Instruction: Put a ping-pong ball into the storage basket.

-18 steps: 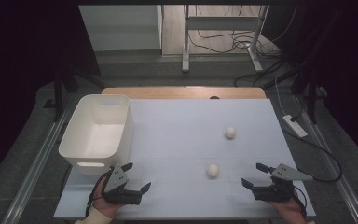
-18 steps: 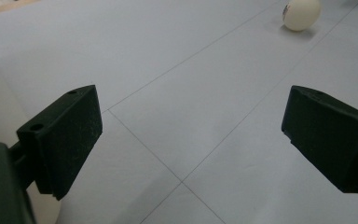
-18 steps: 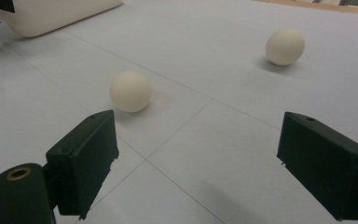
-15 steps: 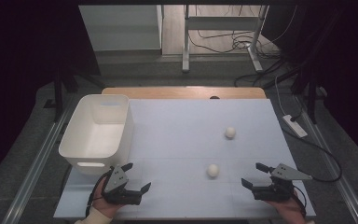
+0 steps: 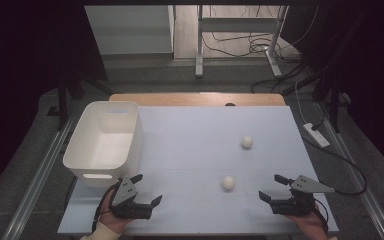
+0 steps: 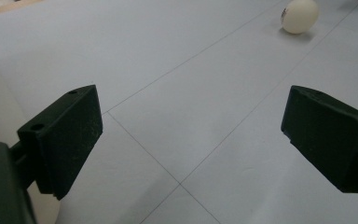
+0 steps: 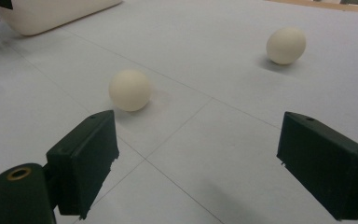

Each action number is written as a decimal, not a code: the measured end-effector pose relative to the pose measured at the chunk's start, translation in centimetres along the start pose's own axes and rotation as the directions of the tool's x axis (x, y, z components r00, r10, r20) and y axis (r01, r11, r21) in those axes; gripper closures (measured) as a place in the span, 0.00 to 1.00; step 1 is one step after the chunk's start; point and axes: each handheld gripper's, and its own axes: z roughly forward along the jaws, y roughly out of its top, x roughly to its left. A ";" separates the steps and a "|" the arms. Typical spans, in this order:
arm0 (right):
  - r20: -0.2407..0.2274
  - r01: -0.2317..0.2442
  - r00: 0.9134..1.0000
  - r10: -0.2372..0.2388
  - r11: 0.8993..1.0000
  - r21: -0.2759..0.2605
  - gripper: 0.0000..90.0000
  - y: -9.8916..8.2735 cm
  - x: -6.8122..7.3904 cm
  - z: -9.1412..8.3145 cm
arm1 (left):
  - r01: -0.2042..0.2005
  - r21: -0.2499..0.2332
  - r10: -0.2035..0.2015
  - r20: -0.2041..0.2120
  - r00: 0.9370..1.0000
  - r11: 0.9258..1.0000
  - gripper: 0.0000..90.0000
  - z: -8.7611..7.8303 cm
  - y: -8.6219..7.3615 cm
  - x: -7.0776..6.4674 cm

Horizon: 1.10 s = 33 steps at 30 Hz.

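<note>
Near egg (image 5: pixel 228 183) and far egg (image 5: pixel 247 142) unmoved since earlier frame; left gripper (image 5: pixel 146 191), right gripper (image 5: pixel 272 188) unchanged, wide, empty.

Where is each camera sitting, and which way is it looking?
High view: above the table, looking down on bin, two eggs, both hands' grippers.
Left gripper view: on the left gripper, facing the near egg; open jaws show.
Right gripper view: on the right gripper, facing both eggs; open jaws show.
Shared: the near egg.
</note>
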 end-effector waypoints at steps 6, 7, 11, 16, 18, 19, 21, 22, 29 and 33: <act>0.002 0.002 1.000 -0.002 1.000 0.003 0.14 0.0 0.0 0.0 | 0.001 -0.002 -0.001 0.002 1.000 1.000 0.07 0.0 0.1 -0.1; 0.002 0.002 1.000 -0.002 1.000 0.003 0.14 0.0 0.0 0.0 | 0.002 -0.002 -0.002 0.002 1.000 1.000 0.07 0.0 0.2 -0.1; 0.001 0.005 1.000 -0.005 1.000 0.001 0.14 0.0 0.0 0.1 | 0.005 -0.001 -0.005 0.006 1.000 1.000 0.07 -0.1 0.3 -0.2; -0.003 0.008 1.000 -0.008 1.000 0.006 0.14 0.0 0.0 0.2 | 0.010 -0.002 -0.010 0.007 1.000 1.000 0.07 0.0 0.6 -0.2; -0.003 0.009 1.000 -0.009 1.000 0.006 0.14 0.0 0.0 0.2 | 0.012 0.000 -0.012 0.006 1.000 1.000 0.07 0.1 0.7 -0.2; -0.003 0.008 1.000 -0.008 1.000 0.006 0.14 0.0 0.0 0.2 | 0.012 0.002 -0.012 0.007 1.000 1.000 0.07 0.1 0.7 -0.2; -0.003 0.009 1.000 -0.009 1.000 0.007 0.14 0.0 0.0 0.2 | 0.012 0.005 -0.012 0.007 1.000 1.000 0.07 0.2 0.8 -0.3; -0.003 0.010 1.000 -0.010 1.000 0.007 0.14 0.0 0.0 0.2 | 0.014 0.006 -0.014 0.007 1.000 1.000 0.07 0.2 0.9 -0.3; -0.005 0.019 1.000 -0.019 1.000 0.010 0.14 0.1 0.2 0.2 | 0.015 0.020 -0.015 0.016 1.000 1.000 0.07 0.7 1.4 -0.6; -0.005 0.019 1.000 -0.019 1.000 0.011 0.14 0.1 0.2 0.2 | 0.010 0.023 -0.010 0.024 1.000 1.000 0.07 0.9 1.7 -0.7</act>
